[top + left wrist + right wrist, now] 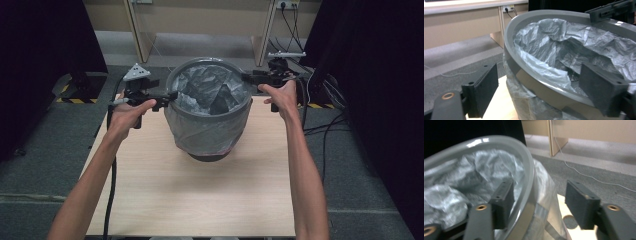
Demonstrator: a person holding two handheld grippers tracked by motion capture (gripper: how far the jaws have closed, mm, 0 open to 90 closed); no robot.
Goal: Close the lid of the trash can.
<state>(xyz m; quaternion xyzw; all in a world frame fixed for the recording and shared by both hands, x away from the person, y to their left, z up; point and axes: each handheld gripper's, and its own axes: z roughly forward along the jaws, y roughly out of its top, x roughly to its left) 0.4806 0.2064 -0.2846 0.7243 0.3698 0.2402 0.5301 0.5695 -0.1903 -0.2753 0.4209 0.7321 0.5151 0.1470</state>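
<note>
Jaws apart on both sides, straddling the bin's rim.
Left gripper [171, 96] and right gripper [246, 76] flank the bin [207, 125] (upright, mouth up, long axis vertical), mid-table [200, 200], its liner [210, 90] crumpled inside.

1. Surface [200, 200]: pale wood-grain top, rectangular, lit evenly from above.
2. Floor [40, 150]: grey carpet around the surface on all sides; a lighter grey strip [210, 42] runs along the far wall.
3. Black curtains, one at far left [40, 50] and one at far right [380, 75], both very dark.
4. Far side: beige wall panel [200, 17] with two light wooden uprights [140, 30] in front of it.
5. Wall socket [287, 5] at top right, dark cables [292, 25] hanging from it.
6. Yellow-black hazard tape [75, 100] on the floor at left, another strip at right.
7. Thin pale cable [586, 173] lies across the carpet in the right gripper view.
</note>
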